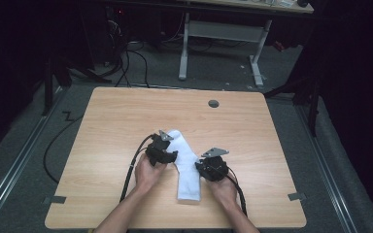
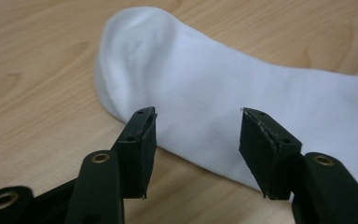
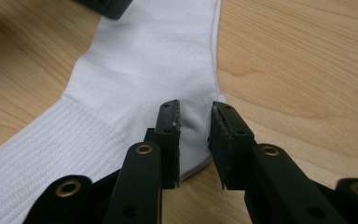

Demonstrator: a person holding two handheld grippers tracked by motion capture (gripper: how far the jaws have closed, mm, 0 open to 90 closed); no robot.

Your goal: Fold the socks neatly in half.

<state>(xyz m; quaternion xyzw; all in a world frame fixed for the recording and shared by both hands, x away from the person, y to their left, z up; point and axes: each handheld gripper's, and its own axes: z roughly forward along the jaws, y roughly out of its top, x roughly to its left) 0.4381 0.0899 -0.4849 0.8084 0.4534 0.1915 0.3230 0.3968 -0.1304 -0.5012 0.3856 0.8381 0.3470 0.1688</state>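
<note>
A white sock [image 1: 187,167] lies flat on the wooden table [image 1: 116,116], bent at the heel, with its toe toward the far side and its ribbed cuff toward the person. My left gripper [image 1: 173,156] comes in from the sock's left. In the left gripper view its jaws stand wide apart just over the foot of the sock [image 2: 191,79], and the left gripper [image 2: 196,140] holds nothing. My right gripper [image 1: 198,168] is at the sock's right edge. In the right gripper view the right gripper [image 3: 195,128] has a narrow gap between its jaws above the heel of the sock [image 3: 144,60], with no cloth pinched.
A round grey grommet [image 1: 213,103] sits near the table's far edge. Bits of tape [image 1: 54,199] mark the near corners. Beyond the table are a white-legged desk [image 1: 223,29] and cables [image 1: 131,58] on the grey floor. Each gripper trails a black cable toward the person.
</note>
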